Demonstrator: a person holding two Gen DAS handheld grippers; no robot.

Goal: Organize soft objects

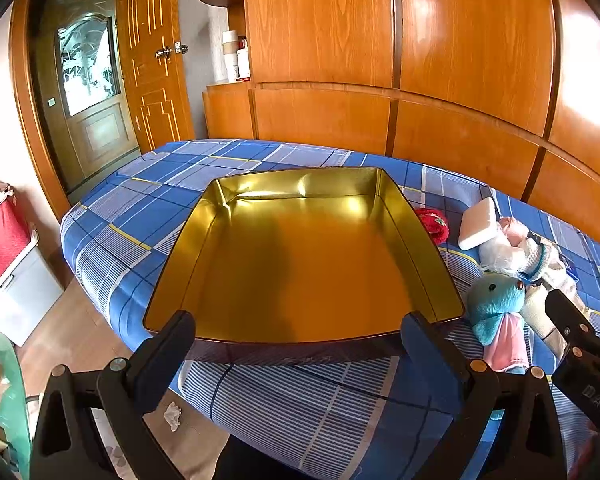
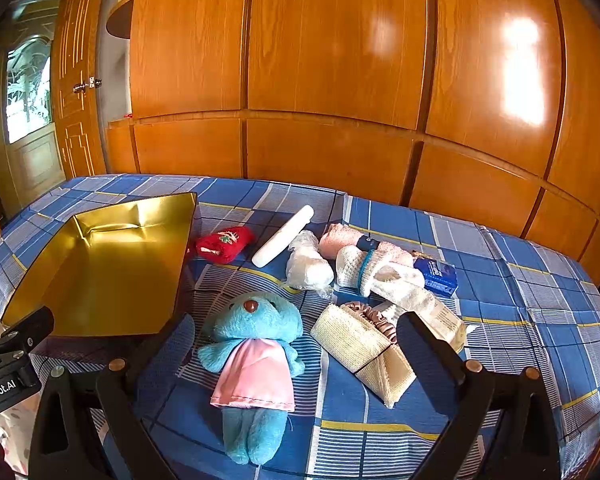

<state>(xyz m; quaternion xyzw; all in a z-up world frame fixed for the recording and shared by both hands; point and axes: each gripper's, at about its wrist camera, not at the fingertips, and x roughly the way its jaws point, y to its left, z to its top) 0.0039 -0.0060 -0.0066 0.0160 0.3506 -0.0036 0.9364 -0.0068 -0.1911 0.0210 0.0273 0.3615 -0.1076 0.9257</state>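
Note:
An empty gold tin tray (image 1: 416, 240) (image 2: 100, 268) rests on the blue checked bed. My left gripper (image 1: 298, 344) hangs open at its near rim, nothing between the fingers. In the right wrist view a blue plush bear in a pink dress (image 2: 254, 356) lies on its back between the open fingers of my right gripper (image 2: 296, 344), untouched. Beside it lie a cream woven pouch (image 2: 360, 344), a white knit item (image 2: 376, 272), a plastic-wrapped white bundle (image 2: 306, 264), a red embroidered piece (image 2: 226, 243), a white flat pad (image 2: 284, 235) and a pink towel roll (image 2: 340, 240).
A small blue box (image 2: 438, 276) sits past the soft things. Wooden wardrobe panels (image 2: 340, 80) back the bed. In the left wrist view a door (image 1: 88, 92) stands at far left, with a red bag (image 1: 0, 240) on a grey box on the floor.

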